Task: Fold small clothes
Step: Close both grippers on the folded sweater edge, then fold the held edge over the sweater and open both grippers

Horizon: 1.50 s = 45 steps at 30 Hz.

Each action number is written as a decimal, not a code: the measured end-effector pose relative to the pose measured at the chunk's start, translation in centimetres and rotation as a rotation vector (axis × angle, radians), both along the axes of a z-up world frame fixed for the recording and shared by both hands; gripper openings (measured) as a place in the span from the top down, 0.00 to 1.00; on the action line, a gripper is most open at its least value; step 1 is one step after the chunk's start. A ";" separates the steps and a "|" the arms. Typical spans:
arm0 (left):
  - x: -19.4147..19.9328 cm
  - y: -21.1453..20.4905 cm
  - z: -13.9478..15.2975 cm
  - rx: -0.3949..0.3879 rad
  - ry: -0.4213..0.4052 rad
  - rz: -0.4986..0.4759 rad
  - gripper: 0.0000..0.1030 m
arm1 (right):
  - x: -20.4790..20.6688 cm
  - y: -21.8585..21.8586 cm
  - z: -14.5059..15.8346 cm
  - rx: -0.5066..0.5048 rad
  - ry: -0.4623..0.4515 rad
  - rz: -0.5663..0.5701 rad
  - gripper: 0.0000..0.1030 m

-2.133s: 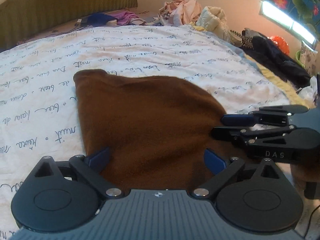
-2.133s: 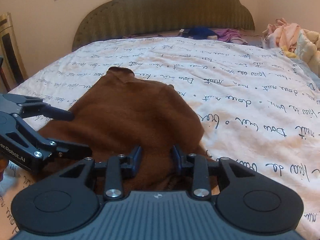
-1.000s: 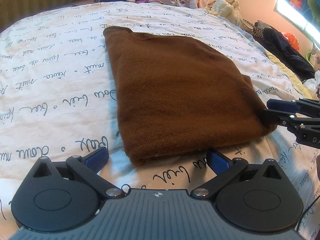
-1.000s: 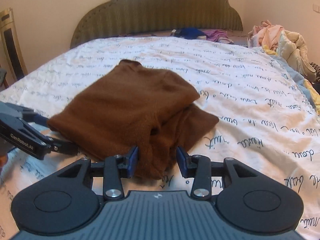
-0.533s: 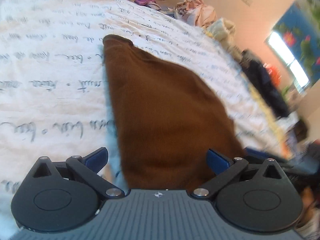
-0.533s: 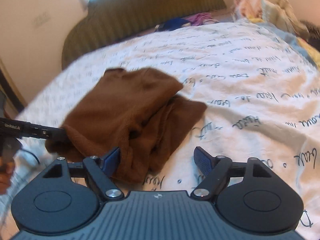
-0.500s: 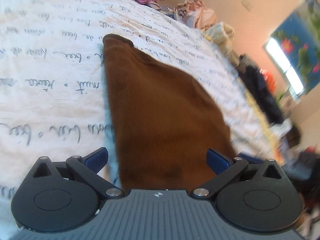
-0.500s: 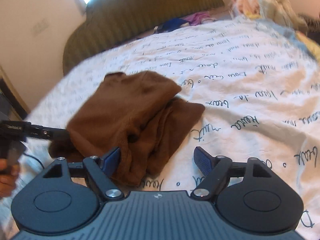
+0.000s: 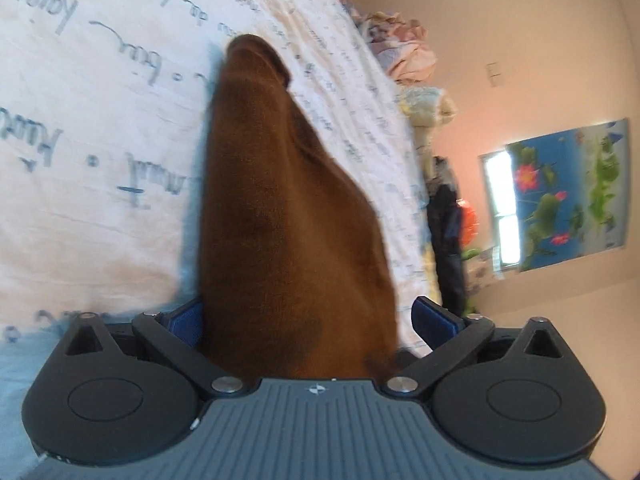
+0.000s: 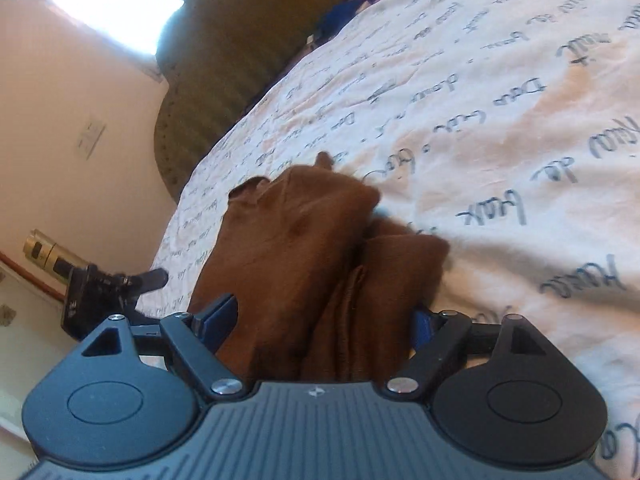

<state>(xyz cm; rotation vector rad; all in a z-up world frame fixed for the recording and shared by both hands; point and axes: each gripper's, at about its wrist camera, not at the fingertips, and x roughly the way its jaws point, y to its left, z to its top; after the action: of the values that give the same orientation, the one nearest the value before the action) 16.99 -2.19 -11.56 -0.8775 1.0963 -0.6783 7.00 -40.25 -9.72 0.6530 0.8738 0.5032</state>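
A folded brown knit garment (image 9: 288, 208) lies on the white bedsheet with blue handwriting (image 9: 80, 128). In the left wrist view my left gripper (image 9: 310, 318) is open, its blue pads on either side of the garment's near end, the view tilted. In the right wrist view the garment (image 10: 304, 248) shows bunched folds, and my right gripper (image 10: 320, 318) is open, its pads straddling the near edge. The left gripper (image 10: 120, 284) shows at the garment's left side there.
A dark green headboard (image 10: 240, 60) stands at the bed's far end. A pile of clothes (image 9: 404, 56) and dark garments (image 9: 448, 220) lie off the bed's right edge. A flower picture (image 9: 560, 196) hangs on the wall.
The right gripper opened from shut on the garment. Both grippers rolled and closed in on the garment's near end, which now sits between each pair of open pads.
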 end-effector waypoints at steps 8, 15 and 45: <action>-1.6 -1.2 2.7 0.364 -0.164 -0.008 0.64 | 0.8 6.0 3.5 -0.279 -0.073 0.024 0.74; -4.7 -3.1 10.7 0.711 -0.498 -0.036 0.79 | 1.0 11.2 9.3 -0.324 -0.207 0.108 0.75; -1.2 -2.7 4.4 0.557 -0.226 -0.028 0.66 | 1.7 9.0 6.1 -0.344 -0.112 0.063 0.76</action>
<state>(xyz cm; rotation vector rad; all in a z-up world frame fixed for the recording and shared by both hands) 15.84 -4.84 -7.18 -0.3005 1.0199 -0.4450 8.71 -31.25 -3.58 0.2812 0.8513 0.4281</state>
